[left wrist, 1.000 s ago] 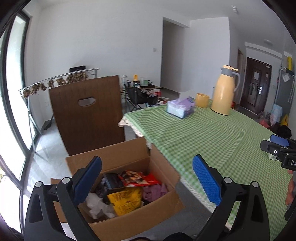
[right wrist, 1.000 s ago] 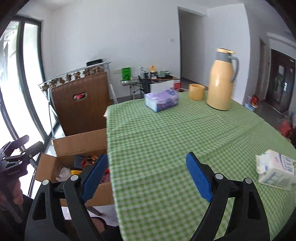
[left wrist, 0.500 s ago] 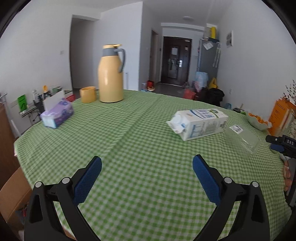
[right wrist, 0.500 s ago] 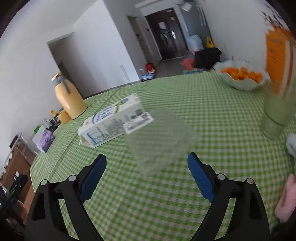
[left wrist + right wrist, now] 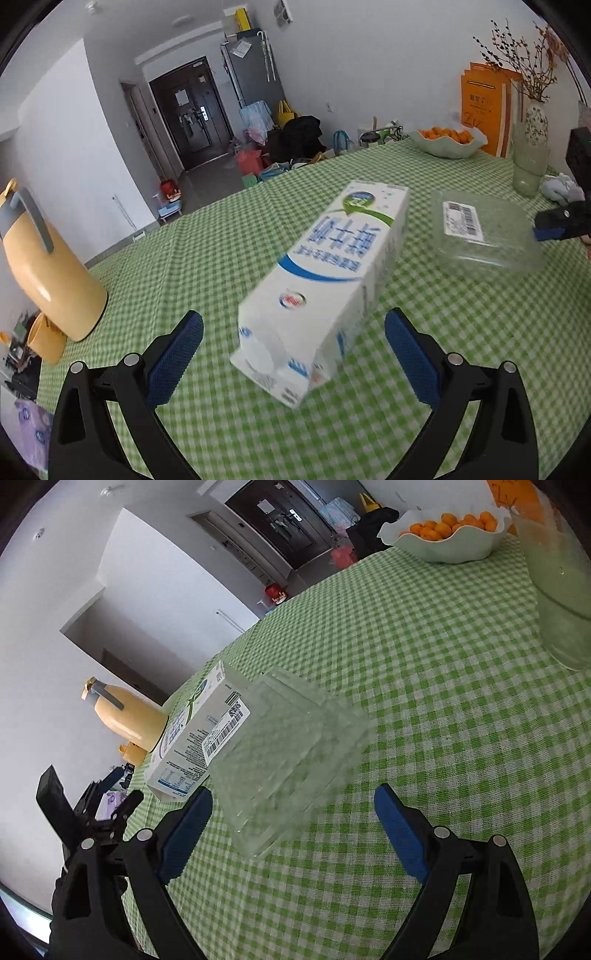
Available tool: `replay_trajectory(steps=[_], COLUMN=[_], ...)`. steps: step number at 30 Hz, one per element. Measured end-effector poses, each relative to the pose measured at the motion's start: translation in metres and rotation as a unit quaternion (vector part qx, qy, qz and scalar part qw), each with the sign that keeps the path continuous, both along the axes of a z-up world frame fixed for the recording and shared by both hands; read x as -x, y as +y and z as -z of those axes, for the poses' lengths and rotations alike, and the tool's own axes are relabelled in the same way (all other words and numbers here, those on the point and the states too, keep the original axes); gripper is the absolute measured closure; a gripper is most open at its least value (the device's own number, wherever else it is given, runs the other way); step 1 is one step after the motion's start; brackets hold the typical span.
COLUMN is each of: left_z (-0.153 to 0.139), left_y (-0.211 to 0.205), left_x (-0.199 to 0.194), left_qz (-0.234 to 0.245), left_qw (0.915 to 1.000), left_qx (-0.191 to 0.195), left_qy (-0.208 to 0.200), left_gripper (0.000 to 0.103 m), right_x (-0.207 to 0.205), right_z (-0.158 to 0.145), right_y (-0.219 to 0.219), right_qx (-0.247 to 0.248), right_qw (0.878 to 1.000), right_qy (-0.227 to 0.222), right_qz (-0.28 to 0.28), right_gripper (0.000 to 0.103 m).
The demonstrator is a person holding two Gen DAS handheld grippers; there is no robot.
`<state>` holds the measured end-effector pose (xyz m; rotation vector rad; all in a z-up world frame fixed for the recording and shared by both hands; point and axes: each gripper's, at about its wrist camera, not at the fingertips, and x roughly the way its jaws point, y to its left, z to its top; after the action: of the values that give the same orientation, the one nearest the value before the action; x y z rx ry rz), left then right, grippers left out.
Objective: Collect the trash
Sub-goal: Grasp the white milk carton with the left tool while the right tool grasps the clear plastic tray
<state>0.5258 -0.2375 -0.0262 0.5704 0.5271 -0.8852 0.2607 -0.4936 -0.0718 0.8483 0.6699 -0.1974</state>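
A white and blue milk carton point(image 5: 325, 280) lies on its side on the green checked tablecloth point(image 5: 207, 266), its near end between the blue pads of my open left gripper point(image 5: 293, 354), not touched. To its right lies a clear plastic clamshell box point(image 5: 480, 232) with a barcode label. In the right wrist view that clamshell box point(image 5: 291, 753) lies just ahead of my open right gripper point(image 5: 291, 830), its near corner between the fingertips, pads apart from it. The milk carton point(image 5: 197, 738) sits behind it on the left. The left gripper point(image 5: 92, 812) shows at the left edge.
A yellow thermos jug point(image 5: 48, 266) and a yellow cup point(image 5: 46, 341) stand at the table's left. A bowl of oranges point(image 5: 448, 142), a frosted glass vessel point(image 5: 530, 162), a vase with twigs point(image 5: 535, 118) and crumpled tissue point(image 5: 559, 186) sit at the right. A purple tissue pack point(image 5: 31, 435) lies bottom left.
Both grippers swung from the cardboard box and chair side across the table. The left closed in on the milk carton, the right on the clamshell box. Both stayed open.
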Motion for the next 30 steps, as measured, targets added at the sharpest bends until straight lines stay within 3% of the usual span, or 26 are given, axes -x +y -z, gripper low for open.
replay_trajectory(steps=[4, 7, 10, 12, 13, 15, 17, 19, 20, 22, 25, 30], left_z=[0.011, 0.021, 0.028, 0.027, 0.029, 0.037, 0.052, 0.063, 0.065, 0.064, 0.056, 0.024], left_y=[-0.021, -0.030, -0.027, -0.024, -0.024, -0.031, -0.045, -0.056, -0.057, -0.049, -0.027, 0.015], left_x=[-0.040, -0.047, -0.030, -0.011, 0.002, 0.020, 0.031, 0.034, 0.031, 0.020, 0.017, 0.043], left_qz=[0.009, 0.002, -0.011, 0.034, 0.055, 0.050, 0.021, 0.010, -0.002, -0.043, -0.099, -0.178], left_qw=[0.9968, 0.9920, 0.9873, 0.9769, 0.9738, 0.9818, 0.9913, 0.9940, 0.9937, 0.9868, 0.9710, 0.9579], left_qx=[0.008, 0.018, 0.033, 0.041, 0.032, 0.006, -0.026, -0.041, -0.032, 0.002, 0.068, 0.092], left_qy=[0.079, 0.125, 0.155, 0.207, 0.218, 0.183, 0.128, 0.101, 0.107, 0.156, 0.206, 0.206], left_gripper=[0.006, 0.008, 0.008, 0.008, 0.007, 0.007, 0.007, 0.008, 0.008, 0.031, 0.033, 0.033], right_x=[-0.013, -0.019, -0.023, -0.024, -0.025, -0.026, -0.027, -0.028, -0.027, -0.027, -0.023, -0.010], right_z=[0.005, 0.008, 0.006, 0.004, 0.004, 0.006, 0.009, 0.010, 0.010, 0.011, 0.009, -0.021], right_y=[-0.005, -0.009, -0.013, -0.017, -0.018, -0.021, -0.023, -0.023, -0.023, -0.024, -0.023, -0.006], right_qx=[-0.010, -0.024, -0.021, -0.016, -0.015, -0.019, -0.028, -0.038, -0.042, -0.056, -0.063, 0.000], right_qw=[1.000, 1.000, 1.000, 1.000, 1.000, 1.000, 1.000, 0.999, 0.999, 0.998, 0.997, 0.997], right_qy=[0.007, 0.003, 0.004, -0.002, 0.000, 0.003, 0.001, 0.001, 0.002, -0.005, -0.024, -0.058], right_qz=[0.000, -0.001, 0.003, 0.005, 0.003, 0.002, 0.001, -0.002, -0.004, -0.012, -0.022, -0.048], right_gripper=[0.017, 0.017, 0.017, 0.018, 0.024, 0.036, 0.037, 0.037, 0.038, 0.046, 0.059, 0.073])
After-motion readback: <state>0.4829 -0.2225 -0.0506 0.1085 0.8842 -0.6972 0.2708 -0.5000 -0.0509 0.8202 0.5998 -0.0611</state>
